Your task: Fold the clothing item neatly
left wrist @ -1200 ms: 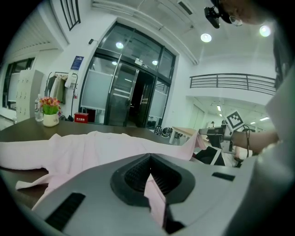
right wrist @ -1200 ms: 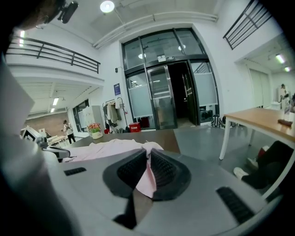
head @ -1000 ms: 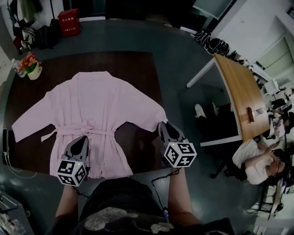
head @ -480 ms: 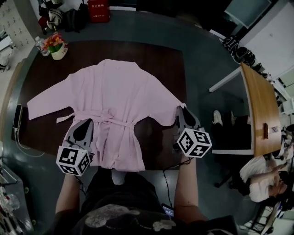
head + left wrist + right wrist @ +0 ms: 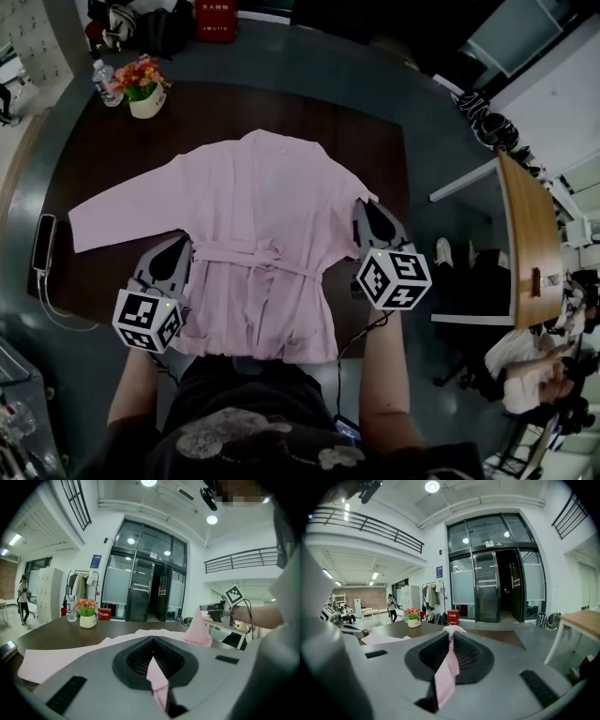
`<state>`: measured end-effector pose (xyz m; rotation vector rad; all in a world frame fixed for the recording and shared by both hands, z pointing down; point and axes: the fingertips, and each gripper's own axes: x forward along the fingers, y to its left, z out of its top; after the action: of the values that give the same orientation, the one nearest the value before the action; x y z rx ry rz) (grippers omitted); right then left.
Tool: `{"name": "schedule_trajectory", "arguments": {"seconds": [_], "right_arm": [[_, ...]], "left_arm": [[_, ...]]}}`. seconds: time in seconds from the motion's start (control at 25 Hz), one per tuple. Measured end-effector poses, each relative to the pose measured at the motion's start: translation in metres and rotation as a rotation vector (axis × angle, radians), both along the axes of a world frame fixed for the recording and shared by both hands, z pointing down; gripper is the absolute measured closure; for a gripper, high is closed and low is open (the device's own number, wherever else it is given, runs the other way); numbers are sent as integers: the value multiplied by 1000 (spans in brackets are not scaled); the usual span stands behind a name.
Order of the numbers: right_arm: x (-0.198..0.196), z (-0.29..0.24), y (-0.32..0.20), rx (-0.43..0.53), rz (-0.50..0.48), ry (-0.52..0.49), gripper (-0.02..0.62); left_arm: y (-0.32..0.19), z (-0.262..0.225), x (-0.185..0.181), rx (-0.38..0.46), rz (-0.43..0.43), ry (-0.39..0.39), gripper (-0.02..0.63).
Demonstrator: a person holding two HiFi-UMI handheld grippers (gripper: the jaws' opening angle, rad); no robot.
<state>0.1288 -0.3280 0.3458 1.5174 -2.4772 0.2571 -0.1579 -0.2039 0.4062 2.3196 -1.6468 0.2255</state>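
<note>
Robe (image 5: 253,216), pink, lies spread on the desk (image 5: 94,141), judged light, limp and likely to sag, best taken at its edges, where left gripper (image 5: 176,251) and right gripper (image 5: 368,211) each clamp a fabric pinch.

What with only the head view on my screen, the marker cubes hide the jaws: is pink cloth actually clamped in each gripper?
Observer: Yes for the left gripper. Its own view shows the jaws together on a thin fold of the pink robe.
Operator: And the right?
Observer: The right gripper is closed too, on a strip of the robe that hangs back toward its camera.
Operator: Is any cloth raised?
Observer: In the left gripper view, a peak of the robe stands up off the table on the right gripper's side.
</note>
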Motion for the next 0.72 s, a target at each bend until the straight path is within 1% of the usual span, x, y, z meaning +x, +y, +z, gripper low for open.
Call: {"name": "schedule_trajectory", "arguments": {"seconds": [0.2,0.36,0.48,0.56,0.72], "right_arm": [[-74,-2,-18,11,-19,32,575],[-130,-8,-29,33,-23,49,575],[-176,2,-27,28,-79,75,575],[-206,31,-21,-11,-129,122,575],[-258,113,5,-157,-246,244,575]], "left_arm": [[-7,14,-47,-21,13,27,597],[-10,14,-79,-20,15,40,597],[-11,15,-101,-22,10,41,597],[-10,22,-112,-37,3,49,597],[-4,34,-126,-71,0,62,597]]}}
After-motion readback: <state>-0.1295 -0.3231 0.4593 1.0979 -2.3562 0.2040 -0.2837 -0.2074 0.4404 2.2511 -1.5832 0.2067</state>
